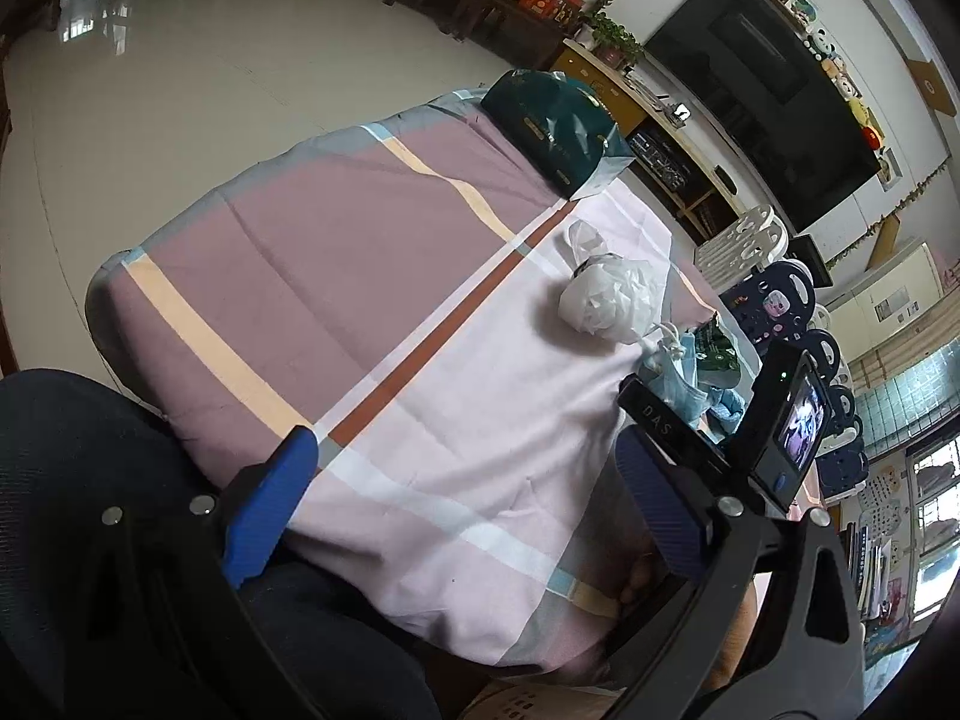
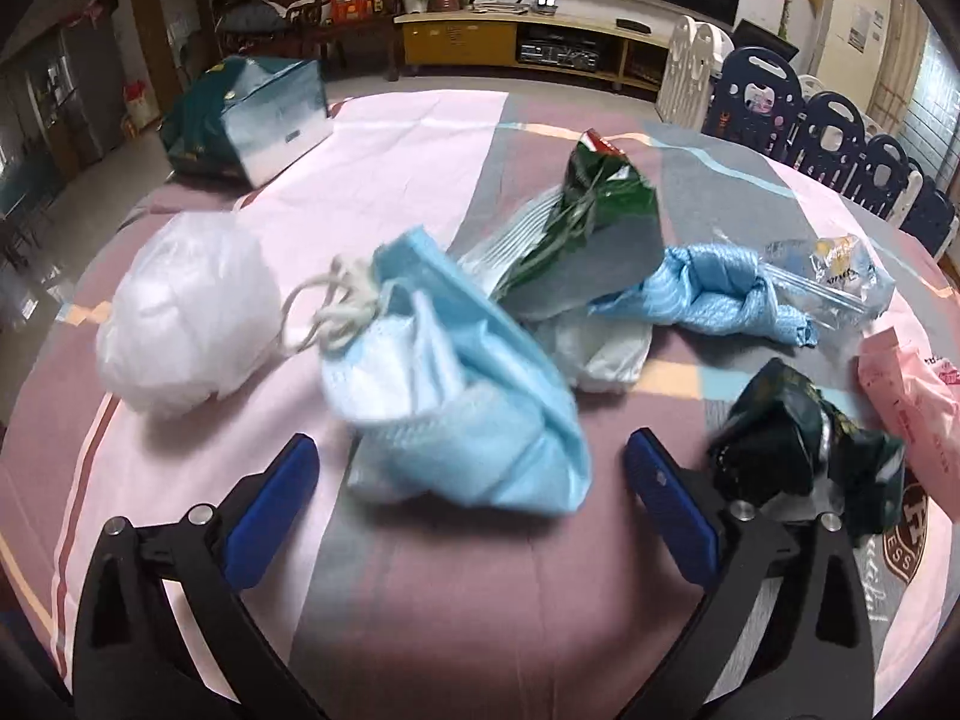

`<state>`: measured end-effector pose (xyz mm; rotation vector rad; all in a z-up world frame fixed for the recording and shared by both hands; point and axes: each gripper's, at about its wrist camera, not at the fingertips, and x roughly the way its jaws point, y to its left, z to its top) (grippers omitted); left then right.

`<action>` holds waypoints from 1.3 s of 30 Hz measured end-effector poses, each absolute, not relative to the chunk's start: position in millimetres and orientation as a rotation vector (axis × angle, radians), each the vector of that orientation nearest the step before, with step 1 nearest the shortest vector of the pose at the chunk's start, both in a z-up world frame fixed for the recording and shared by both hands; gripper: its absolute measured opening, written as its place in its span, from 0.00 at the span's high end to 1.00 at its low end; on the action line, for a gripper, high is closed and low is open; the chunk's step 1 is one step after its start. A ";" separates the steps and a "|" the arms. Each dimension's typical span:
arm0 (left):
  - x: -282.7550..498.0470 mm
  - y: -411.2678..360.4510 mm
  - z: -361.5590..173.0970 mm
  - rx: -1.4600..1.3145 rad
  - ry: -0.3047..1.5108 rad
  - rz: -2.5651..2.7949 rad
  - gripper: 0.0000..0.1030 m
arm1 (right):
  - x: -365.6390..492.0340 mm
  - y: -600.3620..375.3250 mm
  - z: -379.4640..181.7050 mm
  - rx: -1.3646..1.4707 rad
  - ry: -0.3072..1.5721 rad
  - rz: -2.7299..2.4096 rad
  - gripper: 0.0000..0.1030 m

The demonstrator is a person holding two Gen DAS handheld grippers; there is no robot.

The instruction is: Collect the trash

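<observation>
While fingers gape, right gripper [image 2: 471, 468] faces face mask [image 2: 456, 384].

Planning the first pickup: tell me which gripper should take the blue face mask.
Right. The right gripper is open with the blue face mask lying just ahead between its fingers. The left gripper, also open, sits back at the table edge, the mask off to its side.

Striped tablecloth [image 2: 420, 570]; on it blue mask [image 2: 468, 396], white bag [image 2: 186, 312], green wrapper [image 2: 606, 204].
</observation>
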<state>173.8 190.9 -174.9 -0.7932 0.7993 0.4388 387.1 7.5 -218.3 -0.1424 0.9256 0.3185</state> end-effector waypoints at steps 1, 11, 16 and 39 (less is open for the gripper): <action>175.7 190.8 -176.5 -0.794 0.809 0.445 0.04 | 390.2 6.8 -218.2 -0.140 0.927 0.318 0.02; 186.0 187.2 -187.8 -0.819 0.877 0.437 0.04 | 391.6 8.1 -219.1 -0.144 0.927 0.317 0.02; 187.2 180.1 -177.5 -0.776 0.833 0.402 0.04 | 391.5 8.1 -219.1 -0.144 0.927 0.317 0.02; 189.3 204.5 -170.3 -0.819 0.781 0.414 0.04 | 391.2 8.1 -219.1 -0.144 0.927 0.316 0.02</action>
